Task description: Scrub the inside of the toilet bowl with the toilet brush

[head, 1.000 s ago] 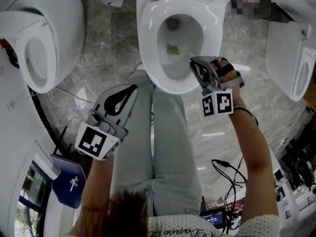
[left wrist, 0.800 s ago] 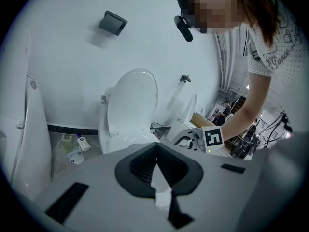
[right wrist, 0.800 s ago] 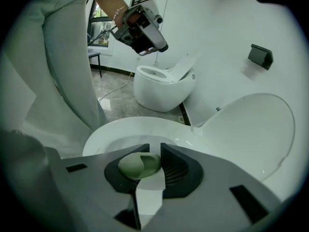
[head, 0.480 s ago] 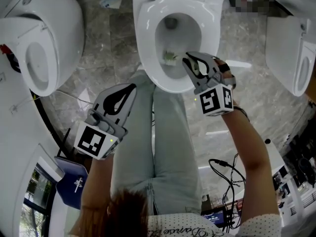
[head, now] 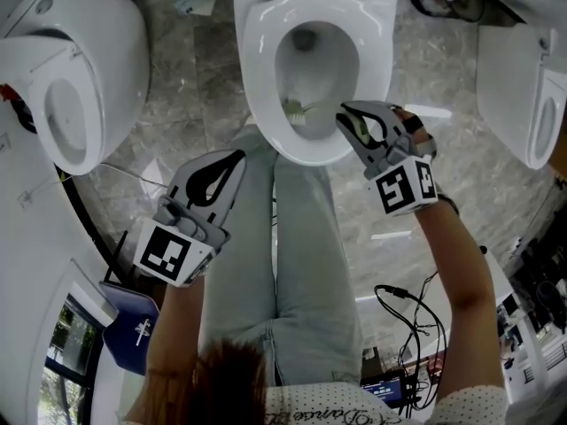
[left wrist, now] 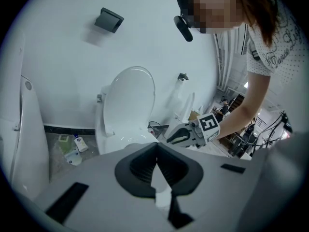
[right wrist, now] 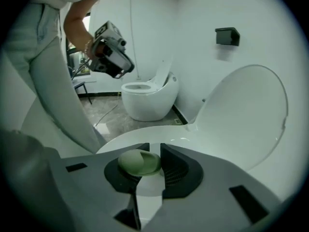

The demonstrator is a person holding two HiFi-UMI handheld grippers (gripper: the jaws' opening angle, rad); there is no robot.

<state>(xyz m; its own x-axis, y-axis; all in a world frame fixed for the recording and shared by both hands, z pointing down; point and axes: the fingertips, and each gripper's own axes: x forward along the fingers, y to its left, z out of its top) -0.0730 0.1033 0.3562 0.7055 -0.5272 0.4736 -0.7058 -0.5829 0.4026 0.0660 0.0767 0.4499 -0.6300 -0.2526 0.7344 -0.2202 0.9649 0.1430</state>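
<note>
Over the last second the bristle head of the toilet brush has slid from the middle of the toilet bowl, just below the drain hole, down and left onto the near-left wall. The brush now lies slightly above and left of centre in the head view. The right gripper swung in toward the rim and has since dropped back a little to the right. I read this as a scrubbing stroke in progress, working the side wall, with the far wall and the area under the rim probably still to be covered. The right gripper is clenched on the brush. Its own view shows the rounded, pale green end of the handle wedged between the ribbed dark pads. From there a thin straight shaft runs left to a small tuft of pale bristles. The left gripper hangs idle at centre left over the person's leg. Its jaws are pressed together with nothing between them, and it has not moved. The bowl is glossy white ceramic, oval and smooth, so it is likely slick under the bristles. The floor around it is veined grey stone. A second toilet of the same glazed white sits at upper left.
</note>
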